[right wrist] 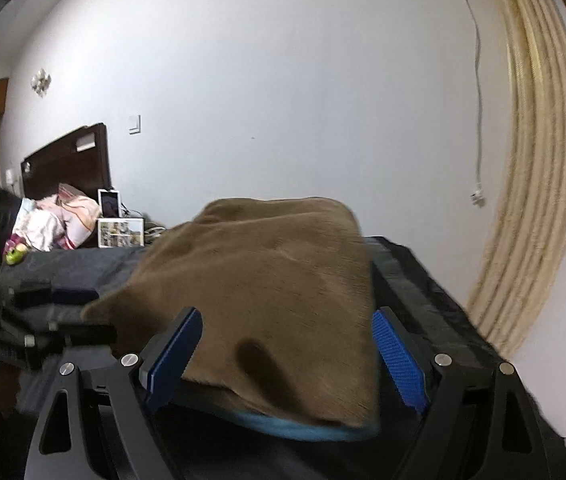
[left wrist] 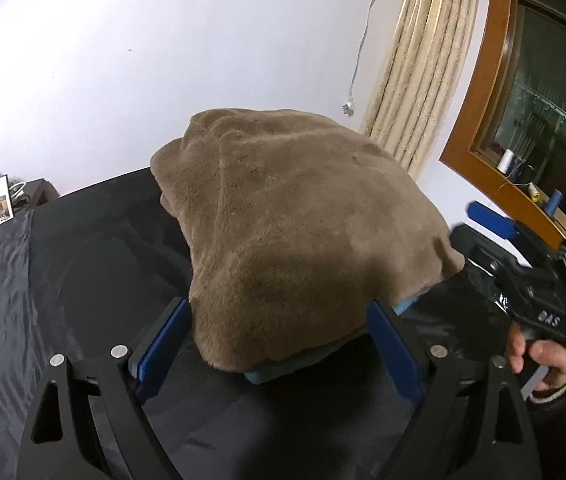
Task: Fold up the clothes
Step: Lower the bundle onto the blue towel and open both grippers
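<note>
Where it lies folded on the black sheet (left wrist: pixel 83 264), the brown fleece garment (left wrist: pixel 291 232) runs its long axis away from both cameras toward the white wall (left wrist: pixel 163 60). Its pile is plush and short; the bundle is a rounded rectangle, and a blue edge (left wrist: pixel 275 372) peeks from beneath. The left gripper (left wrist: pixel 279 344) stands wide open, blue ribbed pads flanking the near hem, pressing nothing. The right gripper (right wrist: pixel 283 360) is likewise spread, the fabric between its fingers ungripped. The garment's underside is hidden; the right view is blurred at left.
</note>
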`<state>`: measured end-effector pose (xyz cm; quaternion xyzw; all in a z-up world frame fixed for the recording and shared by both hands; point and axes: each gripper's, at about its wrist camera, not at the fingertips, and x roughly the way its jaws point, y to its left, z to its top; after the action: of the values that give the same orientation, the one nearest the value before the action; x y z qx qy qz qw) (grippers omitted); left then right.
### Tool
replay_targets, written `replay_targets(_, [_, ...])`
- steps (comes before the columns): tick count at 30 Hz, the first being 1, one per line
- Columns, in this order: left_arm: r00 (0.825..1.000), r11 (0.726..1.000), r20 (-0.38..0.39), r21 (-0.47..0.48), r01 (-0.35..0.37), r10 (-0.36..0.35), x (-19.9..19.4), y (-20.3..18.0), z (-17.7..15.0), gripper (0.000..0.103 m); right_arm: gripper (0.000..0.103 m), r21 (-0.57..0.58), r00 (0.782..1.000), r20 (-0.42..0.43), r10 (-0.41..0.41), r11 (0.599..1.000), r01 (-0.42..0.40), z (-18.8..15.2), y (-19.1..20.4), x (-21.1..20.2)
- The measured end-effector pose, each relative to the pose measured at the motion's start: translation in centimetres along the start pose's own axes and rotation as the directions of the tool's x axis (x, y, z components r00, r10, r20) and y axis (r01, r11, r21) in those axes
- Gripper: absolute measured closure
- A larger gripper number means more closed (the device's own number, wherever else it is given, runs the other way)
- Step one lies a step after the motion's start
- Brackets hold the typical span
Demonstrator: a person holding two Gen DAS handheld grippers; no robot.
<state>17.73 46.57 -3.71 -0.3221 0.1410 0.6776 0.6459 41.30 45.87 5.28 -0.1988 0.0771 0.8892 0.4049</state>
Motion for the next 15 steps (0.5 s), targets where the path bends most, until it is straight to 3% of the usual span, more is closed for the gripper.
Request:
replay_targets(6, [1.0, 0.998, 0.03, -0.055, -0.003, 0.005, -2.2, 2.5, -0.7, 0.011, 0.015, -0.041, 1.0, 0.013, 0.021, 0.999, -0.021, 1.4, 3.6, 1.7])
replay_targets(9, [0.998, 0.997, 0.05, -0.068, -0.042, 0.045, -3.3, 3.9, -0.4, 0.011, 0.015, -0.088, 0.999, 0.013, 0.049, 0.995, -0.048, 1.9, 5.4, 2.6])
replay_targets(15, [0.996, 0.992, 0.072, -0.113, -0.052, 0.06, -4.5, 5.7, -0.2, 0.011, 0.011, -0.213, 0.997, -0.075, 0.013, 0.977, -0.029, -0.7, 8.3, 5.7])
